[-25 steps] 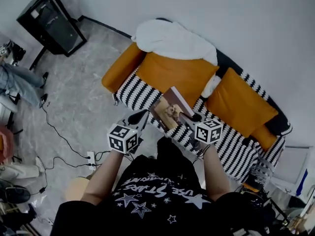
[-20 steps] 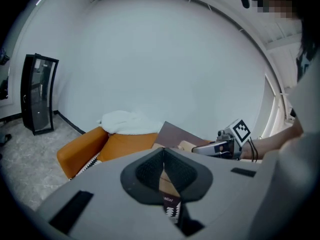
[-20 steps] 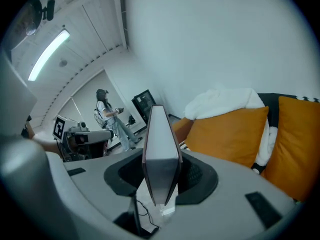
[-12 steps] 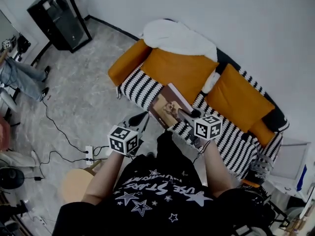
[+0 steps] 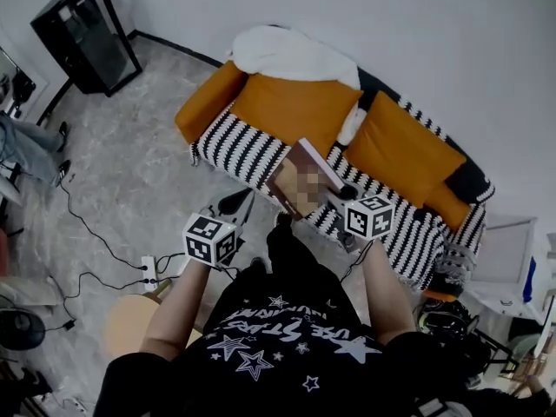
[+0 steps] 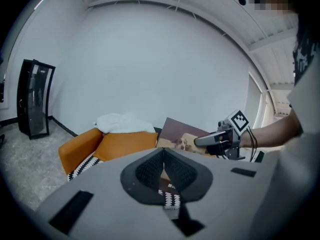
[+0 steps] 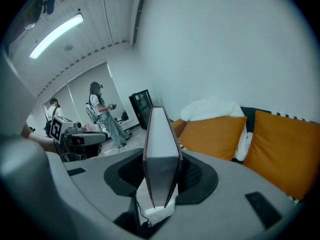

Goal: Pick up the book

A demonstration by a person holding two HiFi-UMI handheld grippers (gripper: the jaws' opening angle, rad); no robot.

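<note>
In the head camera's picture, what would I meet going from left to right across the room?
black cabinet → left claw → book → right-hand orange cushion

A mosaic patch blurs the cover picture of the book in the head view, its lower edge is buried between the pads of the right claw, and the sofa runs off the right gripper view's right edge.
</note>
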